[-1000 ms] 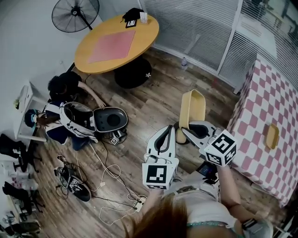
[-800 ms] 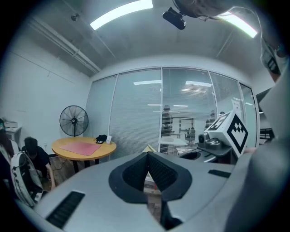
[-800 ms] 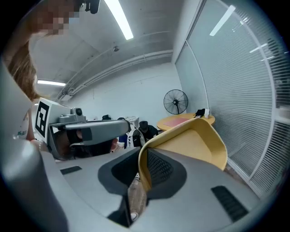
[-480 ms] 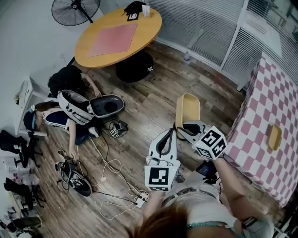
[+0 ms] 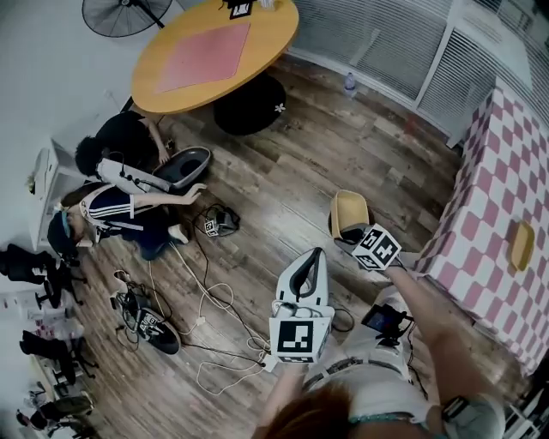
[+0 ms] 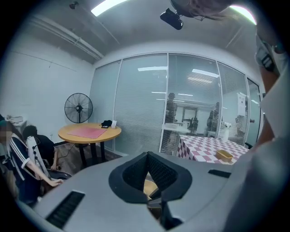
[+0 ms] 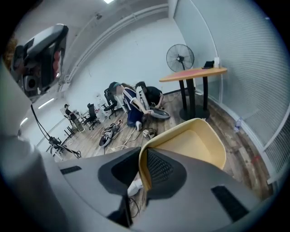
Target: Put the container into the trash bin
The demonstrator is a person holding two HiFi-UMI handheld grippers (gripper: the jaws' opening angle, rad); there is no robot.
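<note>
Looks like the carry step to me. The right gripper (image 7: 142,174) has its jaws pinched on one wall of the shallow pale yellow plastic container (image 7: 195,145), rim between the pads, so the tub hangs out past the fingertips. It's up in the air over the brown wood-plank floor (image 5: 283,197), near the closest edge of the table with the pink-and-white checked cloth (image 5: 480,197). The left gripper (image 6: 147,156) is squeezed together on nothing and sits off to the side.

Thing is, I can't pick out a trash bin in any view. So my guess is the next move needs the bin found first, then the tub brought over its mouth before the jaws let go. Held by one thin wall, it could easily swing or slip.

Counts:
- grippers: two
- yellow tubs: two, the held one plus a small yellow tray (image 5: 521,244) on the checked cloth, well in from that edge
- round wooden table with a pink mat (image 5: 214,51): one
- black standing fan (image 5: 120,15): one
- people sitting on the floor (image 5: 120,201): two
</note>
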